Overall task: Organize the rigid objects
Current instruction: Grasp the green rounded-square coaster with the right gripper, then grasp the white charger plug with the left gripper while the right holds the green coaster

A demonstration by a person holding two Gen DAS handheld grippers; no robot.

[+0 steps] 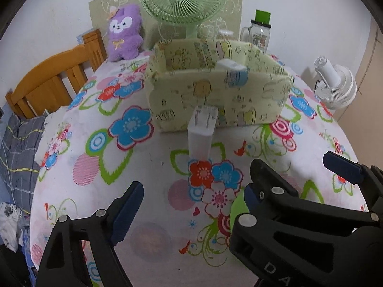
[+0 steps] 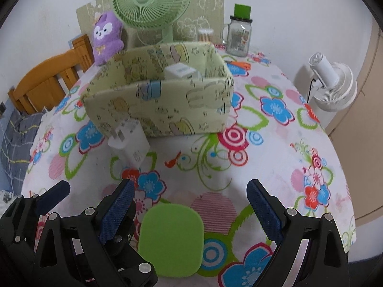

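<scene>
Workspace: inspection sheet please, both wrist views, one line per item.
Surface: round table under a floral cloth.
Job's things: white charger on the cloth, prongs up, just in front of the fabric bin; another white charger inside the bin; green pad flat on the cloth between the right gripper's fingers.
Clutter: plush, green fan, glass jar, swab tub, all behind the bin.
Grippers: left gripper open, holding nothing; right gripper open over the pad, not clamped.
Cables: dark cord at the white fan.
Surroundings: wooden headboard, bedding, pale wall.
</scene>
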